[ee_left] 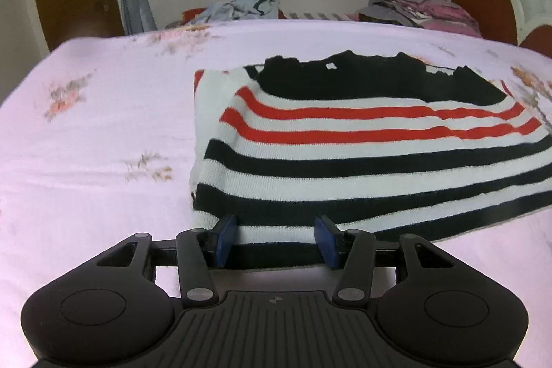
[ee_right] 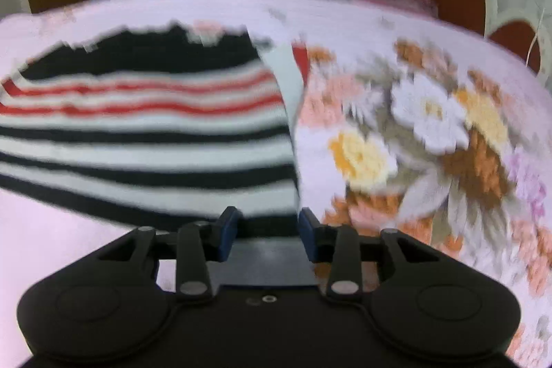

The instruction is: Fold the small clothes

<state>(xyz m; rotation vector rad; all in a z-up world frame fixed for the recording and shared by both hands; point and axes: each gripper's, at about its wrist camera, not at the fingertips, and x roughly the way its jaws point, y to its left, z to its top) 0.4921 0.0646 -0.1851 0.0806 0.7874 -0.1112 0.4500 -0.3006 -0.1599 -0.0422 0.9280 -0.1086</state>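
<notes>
Fingers (ee_left: 226,238) of the left gripper (ee_left: 276,238) and right gripper (ee_right: 267,231) stand wide at one striped sweater's (ee_left: 345,140) near hem. It lies on the floral bed (ee_left: 103,126); two clothes piles (ee_left: 238,7) sit beyond.

The right wrist view is motion-blurred throughout: the striped sweater (ee_right: 145,130) shows smeared bands, and its far black edge is ragged and blocky. The floral print of the bedsheet (ee_right: 424,140) breaks into coarse blocks there. The sweater's left part is cut off by that picture's edge. In the left wrist view the sweater (ee_left: 362,154) runs past the right edge, and its near hem is hidden behind the left gripper (ee_left: 276,238). A small white label (ee_left: 331,66) near the neckline is too small to read. The clothes pile (ee_left: 241,7) beyond the bed is indistinct.
</notes>
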